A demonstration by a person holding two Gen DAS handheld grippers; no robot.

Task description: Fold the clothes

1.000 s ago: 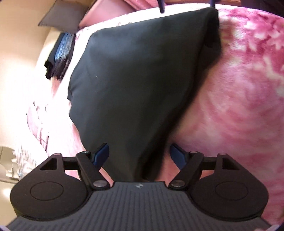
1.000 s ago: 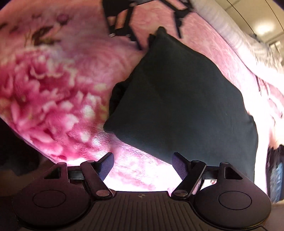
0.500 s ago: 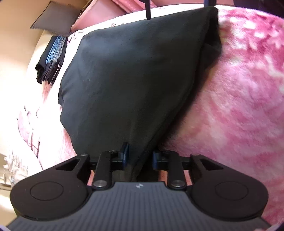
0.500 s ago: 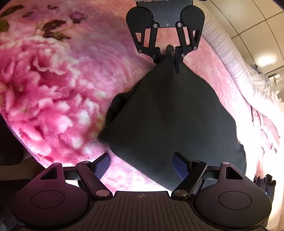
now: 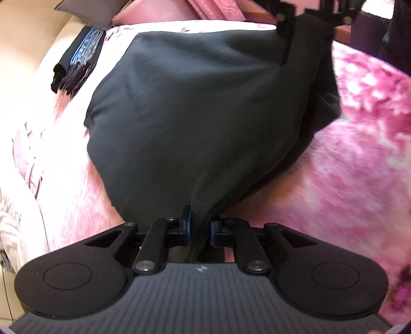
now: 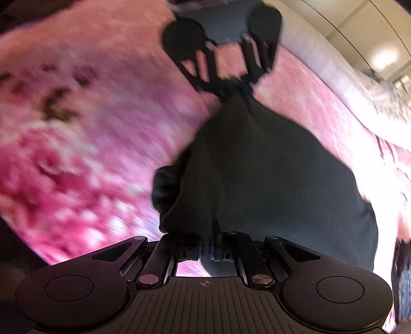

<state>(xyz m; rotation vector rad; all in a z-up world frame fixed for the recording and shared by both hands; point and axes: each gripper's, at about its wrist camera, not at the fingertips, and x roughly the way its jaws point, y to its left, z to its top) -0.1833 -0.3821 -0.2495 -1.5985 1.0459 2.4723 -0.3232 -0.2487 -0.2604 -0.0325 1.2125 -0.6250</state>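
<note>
The black, soft-fabric folded garment (image 5: 200,108) lies spread across the fluffy pink floral blanket (image 5: 359,159) that covers the bed, and it is gripped at two opposite corners. The left gripper (image 5: 199,226) has its two blue-padded fingers drawn in narrow, pinching the near corner of the cloth, which bunches into a tight gather between them. In the right wrist view the right gripper (image 6: 205,250) is likewise closed down to a slim gap with a tuck of the black fabric caught between its fingers (this view is smeared with motion blur, so finer detail is lost).

Each tool shows in the other's camera: the right gripper appears at the top edge of the left wrist view, at the far corner of the garment, and the left gripper sits at the top of the right wrist view, clamped on the pointed far end of the cloth. The fabric sags between the two holds, with a loose lump of it bulging at one side edge.

Beside the garment, on the pale pink part of the bedding, rests a folded dark stack with blue-patterned cloth (image 5: 77,59), apart from the black garment. A grey cushion (image 5: 87,12) lies beyond it.
</note>
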